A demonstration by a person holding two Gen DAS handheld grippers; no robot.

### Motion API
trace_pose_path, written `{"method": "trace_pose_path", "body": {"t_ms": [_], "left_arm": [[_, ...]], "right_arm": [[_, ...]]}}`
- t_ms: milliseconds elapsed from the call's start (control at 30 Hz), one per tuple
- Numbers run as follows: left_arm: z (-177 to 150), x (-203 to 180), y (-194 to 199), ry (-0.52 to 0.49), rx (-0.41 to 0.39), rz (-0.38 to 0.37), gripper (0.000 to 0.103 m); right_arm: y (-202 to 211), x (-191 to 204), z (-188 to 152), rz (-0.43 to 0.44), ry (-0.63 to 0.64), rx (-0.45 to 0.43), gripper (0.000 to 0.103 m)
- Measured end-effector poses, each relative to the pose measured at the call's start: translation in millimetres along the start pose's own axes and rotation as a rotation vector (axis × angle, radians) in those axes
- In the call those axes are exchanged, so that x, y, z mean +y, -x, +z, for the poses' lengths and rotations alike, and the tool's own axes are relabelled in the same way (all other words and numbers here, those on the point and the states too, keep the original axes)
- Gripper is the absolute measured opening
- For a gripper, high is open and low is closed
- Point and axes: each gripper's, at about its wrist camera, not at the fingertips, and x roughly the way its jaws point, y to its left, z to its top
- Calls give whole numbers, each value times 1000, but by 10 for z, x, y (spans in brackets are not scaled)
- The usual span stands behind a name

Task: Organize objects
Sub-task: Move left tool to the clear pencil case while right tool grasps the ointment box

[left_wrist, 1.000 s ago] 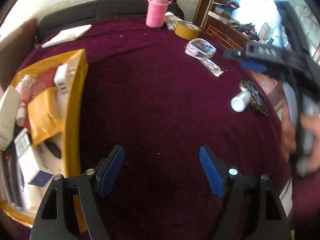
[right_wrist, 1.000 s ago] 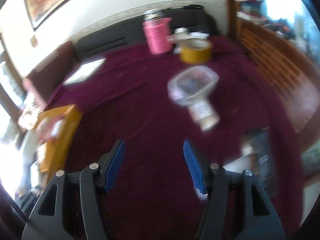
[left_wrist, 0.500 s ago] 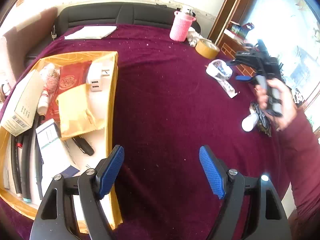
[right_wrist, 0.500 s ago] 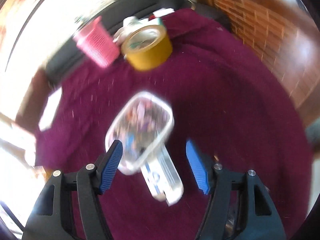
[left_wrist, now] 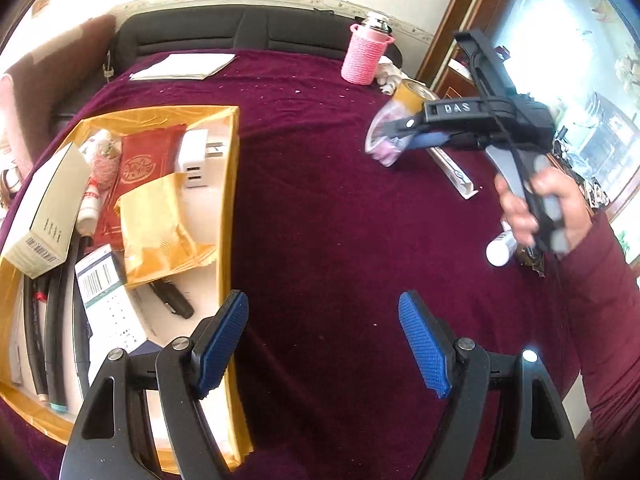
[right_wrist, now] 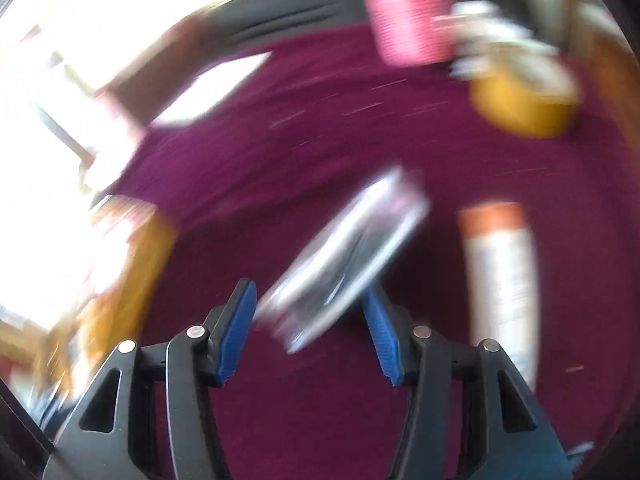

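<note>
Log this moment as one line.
left tongs open, empty | right tongs closing around clear container, tilted | yellow box waiting

Your box [left_wrist: 230,216] sits on the left of the table [left_wrist: 320,220], full of things. At the far edge stands a cup [left_wrist: 362,60], with a tape roll [left_wrist: 408,96] just right of it. A small bottle [left_wrist: 500,250] lies near the right edge.

Deep maroon velvet cloth [left_wrist: 340,208]; golden-yellow cardboard tray [left_wrist: 228,208]; pink knitted bottle sleeve [left_wrist: 362,58]; red packet with gold emblem [left_wrist: 140,168]; blue ribbed pads [left_wrist: 422,348].
</note>
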Motion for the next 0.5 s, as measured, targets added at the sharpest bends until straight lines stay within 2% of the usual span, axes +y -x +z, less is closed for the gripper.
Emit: {"method": "trace_pose_path", "body": {"t_ms": [67,100,133,167,267,300,400,500], "left_arm": [[2,-27,28,-16,-4,-6,72],[4,-31,47,-22,-8,-10,72],[4,-30,59,-21,-12,-15,72],[9,-20,68,-14,-16,-23,72],[55,16,56,15,-16,-57,72],[94,13,57,14,-20,-56,72],[283,-5,87,5,-45,-62,72],[583,-32,77,0,-67,-47,72]], "right_arm": [[59,256,-140,65,71,43,54],[153,299,-177,58,80,29,54],[271,291,-196,26,74,0,54],[406,214,-191,-41,42,-36,55],[695,-141,-219,-346,-65,-122,64],[702,-269,-227,-403,-83,-113,64],[562,-633,-264,-455,-157,-59,64],[396,-775,-287,-450,-190,-46,64]]}}
